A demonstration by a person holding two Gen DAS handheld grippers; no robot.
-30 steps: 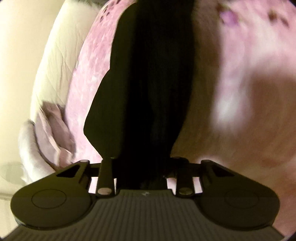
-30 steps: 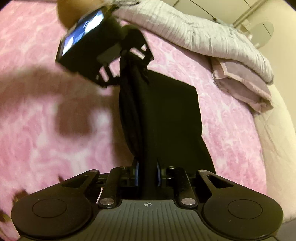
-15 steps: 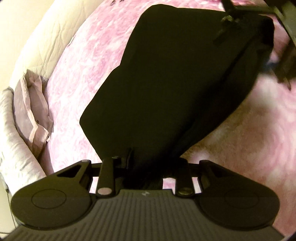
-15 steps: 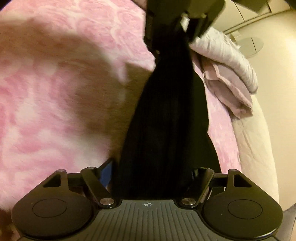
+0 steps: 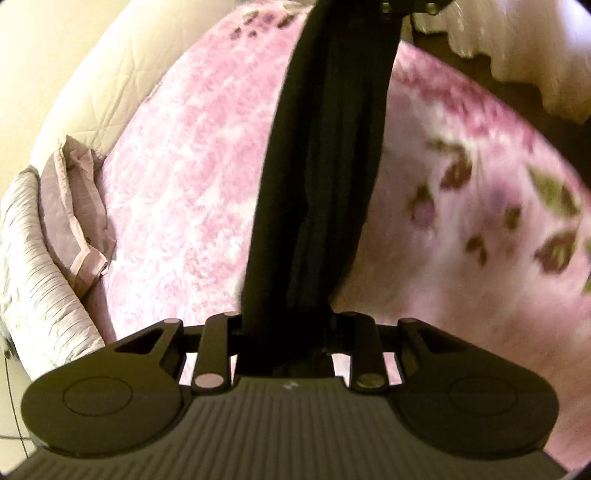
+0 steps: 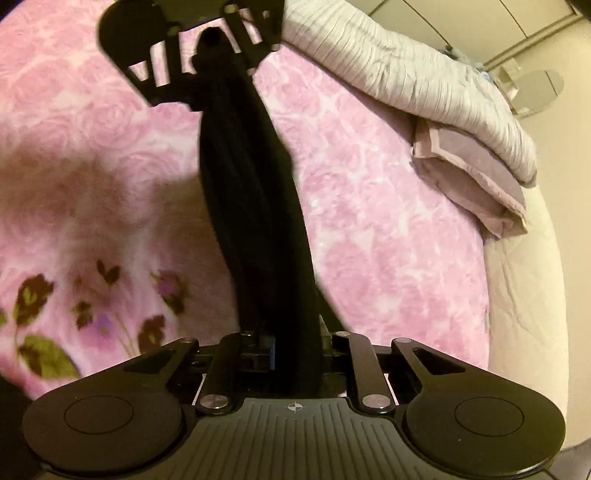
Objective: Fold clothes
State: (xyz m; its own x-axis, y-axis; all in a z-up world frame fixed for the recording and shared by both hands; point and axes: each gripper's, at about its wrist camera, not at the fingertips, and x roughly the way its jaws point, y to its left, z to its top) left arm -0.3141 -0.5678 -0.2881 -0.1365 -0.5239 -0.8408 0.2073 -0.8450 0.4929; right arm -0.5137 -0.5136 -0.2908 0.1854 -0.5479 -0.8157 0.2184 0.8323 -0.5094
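Observation:
A black garment [image 5: 325, 173] is stretched taut in the air between my two grippers, above a pink floral blanket [image 5: 184, 192]. My left gripper [image 5: 286, 332] is shut on one end of it; the cloth hides the fingertips. My right gripper [image 6: 295, 343] is shut on the other end of the black garment [image 6: 255, 192]. In the right wrist view the left gripper [image 6: 210, 48] shows at the top, gripping the far end. In the left wrist view the right gripper [image 5: 402, 5] is only partly seen at the top edge.
A lilac pillow [image 6: 476, 173] and a ribbed grey-lilac quilt [image 6: 406, 77] lie at the blanket's edge. A cream quilted mattress rim [image 5: 110, 77] borders the pink blanket [image 6: 388, 240]. A white frilled cloth [image 5: 524, 48] hangs at top right of the left wrist view.
The garment, hanging broad half a second ago, is now drawn into a narrow taut band. The grippers have moved apart and swung over the blanket.

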